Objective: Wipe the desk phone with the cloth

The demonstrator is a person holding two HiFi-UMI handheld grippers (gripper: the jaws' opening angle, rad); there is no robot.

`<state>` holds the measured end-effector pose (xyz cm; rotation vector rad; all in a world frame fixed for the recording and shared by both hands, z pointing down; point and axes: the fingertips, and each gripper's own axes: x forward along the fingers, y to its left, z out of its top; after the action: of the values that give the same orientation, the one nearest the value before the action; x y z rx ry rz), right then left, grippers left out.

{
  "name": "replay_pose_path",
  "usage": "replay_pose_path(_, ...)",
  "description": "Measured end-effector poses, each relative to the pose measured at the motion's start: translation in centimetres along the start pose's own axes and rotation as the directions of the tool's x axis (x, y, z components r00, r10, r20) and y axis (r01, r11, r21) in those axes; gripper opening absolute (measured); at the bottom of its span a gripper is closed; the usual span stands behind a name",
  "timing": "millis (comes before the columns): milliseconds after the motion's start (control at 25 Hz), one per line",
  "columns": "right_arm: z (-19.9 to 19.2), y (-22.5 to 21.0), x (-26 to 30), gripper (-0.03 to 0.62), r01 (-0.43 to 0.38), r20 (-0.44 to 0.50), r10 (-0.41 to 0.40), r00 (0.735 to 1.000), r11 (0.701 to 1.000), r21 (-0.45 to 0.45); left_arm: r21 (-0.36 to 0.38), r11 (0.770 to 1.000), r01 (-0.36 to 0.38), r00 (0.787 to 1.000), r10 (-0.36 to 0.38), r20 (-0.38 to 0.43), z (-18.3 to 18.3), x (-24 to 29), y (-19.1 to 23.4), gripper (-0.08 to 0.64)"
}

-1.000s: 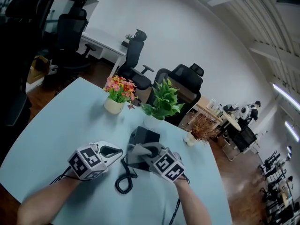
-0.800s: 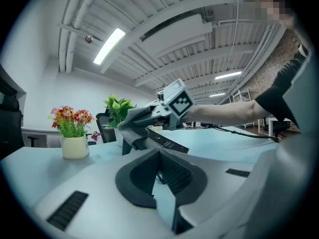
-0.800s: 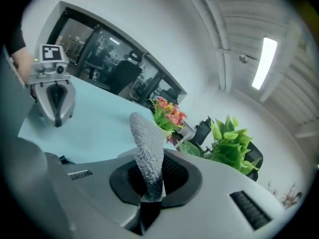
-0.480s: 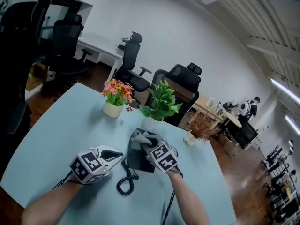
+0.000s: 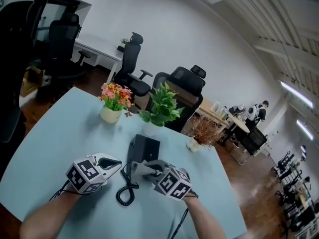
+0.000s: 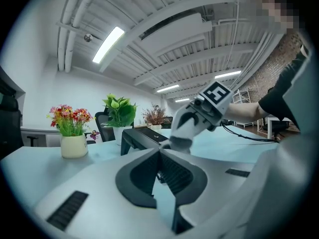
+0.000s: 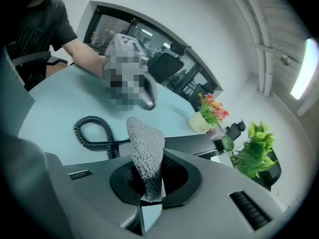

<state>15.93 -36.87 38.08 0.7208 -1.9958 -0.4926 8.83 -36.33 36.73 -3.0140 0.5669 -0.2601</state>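
Cloth [image 7: 144, 138], grey with a knitted look, stands up in a folded peak out of the right gripper [image 7: 155, 171], whose jaws are clamped on its lower end. That gripper is at the near edge of the desk phone [image 5: 143, 148]. The phone is a black, wedge-shaped set on the pale blue table [image 5: 60, 133], just in front of the green plant [image 5: 160, 106]. The grey peak is right at the phone's near side, but I cannot tell whether the cloth is actually pressing on the phone.

The left gripper [image 5: 118, 162] is low over the table just to the left of the phone and points toward it. Its 2 jaws are brought together with nothing between them. The marker cube [image 5: 83, 176] on its back faces up, and a bare forearm runs from it to the bottom edge of the head view.

The coiled cord [image 5: 124, 189] leaves the phone's left side and loops on the table, ending in a curl between the 2 grippers and a little nearer to the person than both.

Behind the phone, 3 pots stand along the far side of the table. On the left is a cream flower pot [image 5: 111, 112] with pink, red and orange blooms. The green plant is in the middle, and a dry brown plant [image 5: 204, 132] is on the right. Black office chairs [image 5: 185, 88] stand close behind the table's far edge, and another is at a white desk further back. People sit at desks off to the right, well apart from this table.
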Motion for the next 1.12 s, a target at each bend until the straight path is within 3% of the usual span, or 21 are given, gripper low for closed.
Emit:
replay_pose_path(80,0.5,-5.8,-0.5,-0.008,0.136,0.051,-0.142,0.989,0.984,0.114,-0.001,1.0,0.001,1.0,-0.001,0.0,0.0,0.1,-0.1,-0.005)
replay_pose_path(200,0.0,-13.4,-0.2,-0.008,0.302,0.051,-0.324,0.945,0.919,0.254,-0.005,1.0,0.004,1.0,-0.004,0.002,0.1,0.3,-0.4,-0.005)
replay_pose_path(320,-1.5,-16.2,1.4,-0.006,0.362,-0.014,-0.374,0.927,0.888,0.282,-0.008,1.0,0.006,1.0,-0.006,0.001,0.1,0.4,-0.8,-0.005)
replay_pose_path(480,-3.0,-14.6,3.1,-0.006,0.321,-0.056,-0.317,0.947,0.914,0.25,0.013,1.0,0.011,1.0,-0.011,-0.009,0.2,0.3,-1.3,-0.005)
replay_pose_path(720,-2.6,-6.3,1.8,-0.008,0.196,-0.052,-0.191,0.98,0.974,0.117,0.019,1.0,0.024,0.999,-0.023,-0.022,0.1,0.4,-1.4,-0.005)
replay_pose_path(880,-2.6,0.5,0.2,-0.008,0.069,-0.062,-0.067,0.996,0.997,0.043,0.011,1.0,0.025,0.999,-0.025,-0.024,0.1,0.3,-1.7,-0.005)
replay_pose_path(1000,-3.1,4.0,-1.1,-0.008,-0.058,-0.104,0.058,0.993,0.998,-0.004,-0.001,1.0,0.025,0.999,-0.025,-0.026,0.1,0.0,-1.7,-0.003)
replay_pose_path(1040,-3.3,3.9,-1.4,-0.008,-0.069,-0.113,0.068,0.991,0.998,-0.009,-0.005,1.0,0.025,0.999,-0.025,-0.027,0.0,0.0,-1.7,-0.003)
replay_pose_path(1120,-3.1,1.0,-1.7,-0.007,-0.006,-0.09,0.008,0.996,1.0,0.023,-0.014,1.0,0.025,0.999,-0.025,-0.027,-0.1,0.2,-1.6,-0.003)
